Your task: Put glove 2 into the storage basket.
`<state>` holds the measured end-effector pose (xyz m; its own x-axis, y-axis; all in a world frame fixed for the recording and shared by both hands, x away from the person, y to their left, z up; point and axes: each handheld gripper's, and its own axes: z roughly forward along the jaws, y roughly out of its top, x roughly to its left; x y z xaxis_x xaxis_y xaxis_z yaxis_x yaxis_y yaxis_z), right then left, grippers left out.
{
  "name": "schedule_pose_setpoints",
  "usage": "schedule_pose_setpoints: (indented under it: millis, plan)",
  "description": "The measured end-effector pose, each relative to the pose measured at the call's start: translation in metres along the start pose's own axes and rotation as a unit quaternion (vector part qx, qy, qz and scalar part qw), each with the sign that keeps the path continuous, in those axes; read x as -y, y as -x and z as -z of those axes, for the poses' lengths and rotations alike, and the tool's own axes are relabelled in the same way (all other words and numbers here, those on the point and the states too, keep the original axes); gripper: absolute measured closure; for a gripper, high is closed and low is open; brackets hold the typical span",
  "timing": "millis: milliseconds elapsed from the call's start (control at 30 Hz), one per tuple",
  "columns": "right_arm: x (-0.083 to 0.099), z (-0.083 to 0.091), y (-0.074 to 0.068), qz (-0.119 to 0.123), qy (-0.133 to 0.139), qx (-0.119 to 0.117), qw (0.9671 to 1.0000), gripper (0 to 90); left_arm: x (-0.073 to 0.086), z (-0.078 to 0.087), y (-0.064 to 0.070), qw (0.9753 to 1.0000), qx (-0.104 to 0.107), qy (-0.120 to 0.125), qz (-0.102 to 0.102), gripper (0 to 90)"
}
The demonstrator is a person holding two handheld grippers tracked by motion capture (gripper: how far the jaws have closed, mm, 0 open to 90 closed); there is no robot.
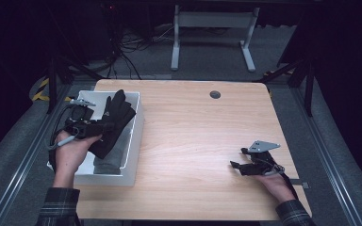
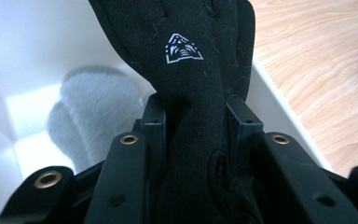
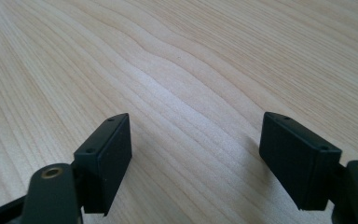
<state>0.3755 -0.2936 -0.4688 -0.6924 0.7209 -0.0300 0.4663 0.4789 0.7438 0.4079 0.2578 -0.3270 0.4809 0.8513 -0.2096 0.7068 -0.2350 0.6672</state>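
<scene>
Over the white bin (image 1: 134, 136) at the table's (image 1: 202, 141) left edge, the left gripper (image 1: 92, 126) is clamped on one black glove (image 1: 115, 117), lifted above the bin with its fingers pointing toward the far edge. From the left gripper view the glove (image 2: 191, 93) runs up between the two jaws, which press on it from both sides, and a single small white emblem (image 2: 182, 49) shows on its back. One grey folded cloth (image 1: 113, 157) lies inside the bin beneath it, seen again as a pale fuzzy shape (image 2: 93, 112) below the glove. Near the table's right front corner, the right gripper (image 1: 238, 165) rests low over bare wood, its two jaws spread wide apart with nothing between them. Two hands hold the two grippers.
</scene>
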Motion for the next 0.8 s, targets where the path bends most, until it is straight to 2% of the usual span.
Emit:
schedule_pose_setpoints:
  millis: [300, 533, 633, 800]
  plan:
    - [0.0, 0.0, 0.0, 0.0, 0.0, 0.0, 1.0, 26.0, 0.015, -0.026, -0.019, 0.9988, -0.025, -0.025, 0.034, 65.9]
    - [0.0, 0.0, 0.0, 0.0, 0.0, 0.0, 1.0, 25.9, 0.023, -0.047, -0.028, 0.9959, -0.045, -0.057, 0.053, 62.6]
    - [0.0, 0.0, 0.0, 0.0, 0.0, 0.0, 1.0, 25.9, 0.026, -0.051, -0.03, 0.9951, -0.05, -0.061, 0.06, 58.0]
    - [0.0, 0.0, 0.0, 0.0, 0.0, 0.0, 1.0, 25.9, 0.026, -0.051, -0.03, 0.9935, -0.071, -0.066, 0.059, 40.8]
